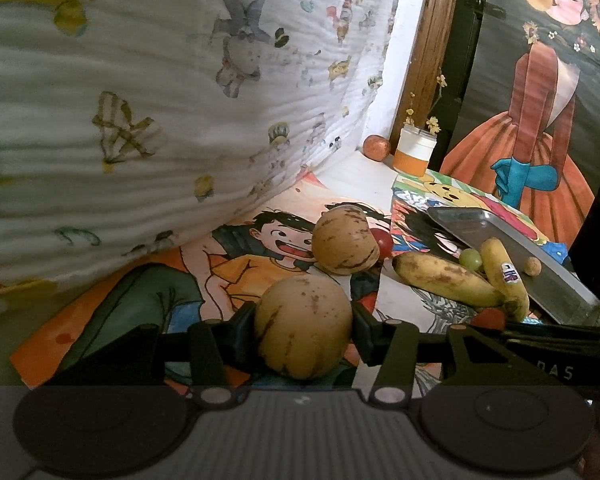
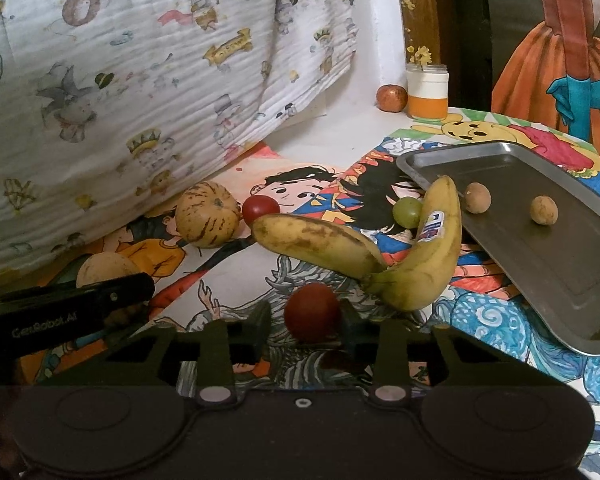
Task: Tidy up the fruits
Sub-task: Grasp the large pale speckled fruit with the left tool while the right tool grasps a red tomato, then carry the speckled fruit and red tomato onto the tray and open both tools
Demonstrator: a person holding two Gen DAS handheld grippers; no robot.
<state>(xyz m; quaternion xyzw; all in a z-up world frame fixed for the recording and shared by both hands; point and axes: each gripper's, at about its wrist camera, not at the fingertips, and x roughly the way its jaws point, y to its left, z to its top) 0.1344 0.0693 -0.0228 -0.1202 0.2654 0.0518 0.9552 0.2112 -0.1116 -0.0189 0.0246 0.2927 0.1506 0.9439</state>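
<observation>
My left gripper (image 1: 304,326) is shut on a tan striped melon (image 1: 303,326); that melon also shows behind the left gripper's body in the right wrist view (image 2: 108,269). A second striped melon (image 1: 345,240) (image 2: 208,214) lies further ahead beside a small red fruit (image 1: 384,242) (image 2: 260,209). My right gripper (image 2: 306,318) has its fingers either side of a red tomato (image 2: 312,312); contact is not clear. Two joined bananas (image 2: 364,248) (image 1: 460,276) and a green grape (image 2: 407,212) (image 1: 470,259) lie by a metal tray (image 2: 540,264) (image 1: 548,280) holding two small brown fruits (image 2: 477,197).
A white patterned quilt (image 1: 140,100) rises on the left. A white and orange jar (image 2: 427,92) and an orange-red fruit (image 2: 391,97) stand at the back by the wall. Cartoon drawings (image 2: 380,184) cover the table. A painted panel (image 1: 540,120) stands at right.
</observation>
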